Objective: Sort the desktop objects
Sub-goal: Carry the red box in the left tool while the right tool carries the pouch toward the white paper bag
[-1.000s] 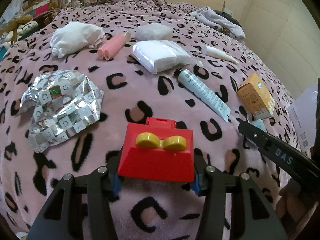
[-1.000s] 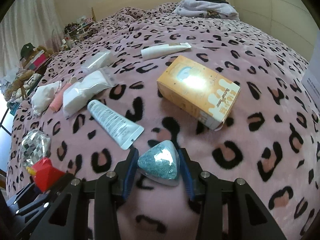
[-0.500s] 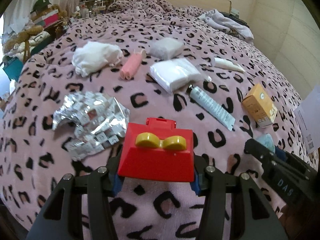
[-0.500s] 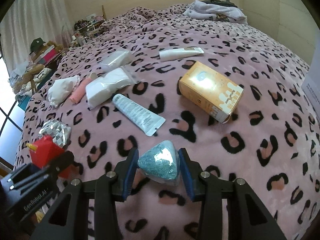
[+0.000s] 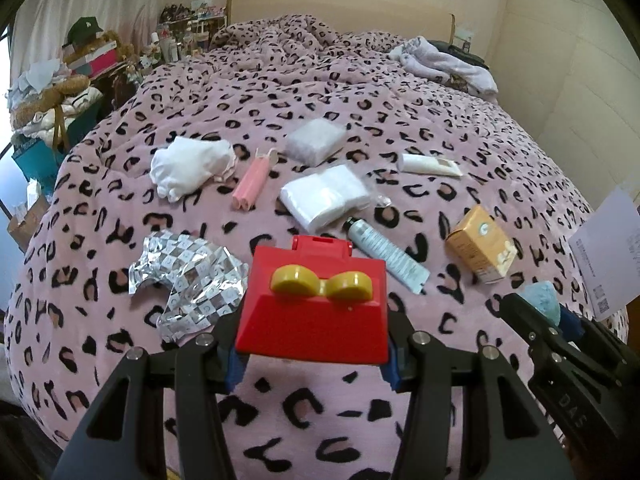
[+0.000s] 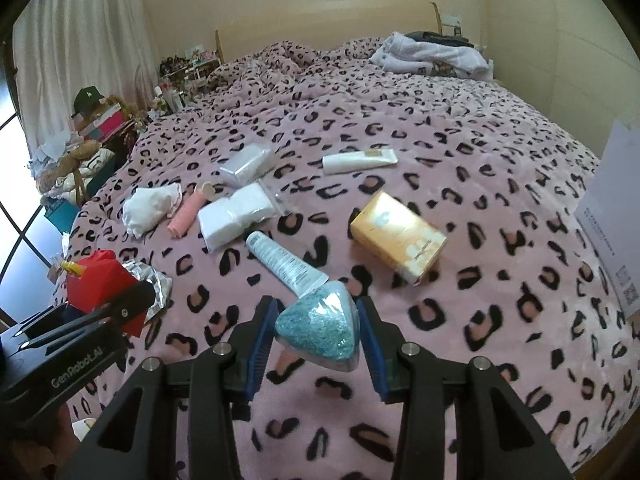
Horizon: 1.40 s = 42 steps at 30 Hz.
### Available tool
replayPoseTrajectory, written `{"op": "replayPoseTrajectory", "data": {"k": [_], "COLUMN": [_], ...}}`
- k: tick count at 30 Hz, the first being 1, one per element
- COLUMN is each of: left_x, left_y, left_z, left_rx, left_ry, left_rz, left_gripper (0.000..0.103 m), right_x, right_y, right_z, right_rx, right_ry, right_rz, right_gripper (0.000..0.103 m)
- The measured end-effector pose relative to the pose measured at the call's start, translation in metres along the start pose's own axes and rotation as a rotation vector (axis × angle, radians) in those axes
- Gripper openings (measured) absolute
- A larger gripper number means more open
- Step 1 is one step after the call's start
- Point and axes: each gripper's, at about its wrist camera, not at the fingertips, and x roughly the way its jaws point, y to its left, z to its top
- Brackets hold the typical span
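My left gripper (image 5: 314, 360) is shut on a red box with a yellow clasp (image 5: 316, 304), held above the near edge of the pink leopard-print bed (image 5: 360, 92). My right gripper (image 6: 318, 336) is shut on a blue triangular pouch (image 6: 320, 326), also held above the bed. The red box (image 6: 100, 284) shows at the left of the right wrist view. The blue pouch (image 5: 542, 304) shows at the right of the left wrist view. On the bed lie a silver foil wrapper (image 5: 184, 276), a printed tube (image 5: 384, 254) and an orange box (image 5: 482, 244).
Farther back lie a white cloth (image 5: 190, 166), a pink roll (image 5: 252, 182), two white plastic packs (image 5: 324, 200), a white tube (image 5: 430, 166) and folded laundry (image 5: 444, 62). Cluttered shelves (image 5: 72, 80) stand left of the bed. A white sheet of paper (image 5: 604, 252) stands at the right.
Both grippers have pulled back and up from the bed, each still holding its object. More of the bed and room shows now.
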Motion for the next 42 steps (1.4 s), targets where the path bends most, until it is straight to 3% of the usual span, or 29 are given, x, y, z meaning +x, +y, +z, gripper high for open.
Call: {"op": "replayPoseTrajectory", "data": {"k": [22,42], "left_x": [-0.022,-0.014], "left_y": [-0.077,-0.181], "left_z": [0.018,0.016], "left_rx": [0.096,0.251], "left_ry": [-0.024,-0.008], "left_rz": [-0.057,-0.171], "left_gripper": [0.053,0.053], "right_x": [-0.051,-0.074], "right_y": [-0.056,-0.144], "right_z": [0.012,0.003], "right_rx": [0.032,0.139], "right_ry": [-0.062,-0.078], "right_rz": [-0.052,-0.15], "right_gripper": [0.042,0.042]}}
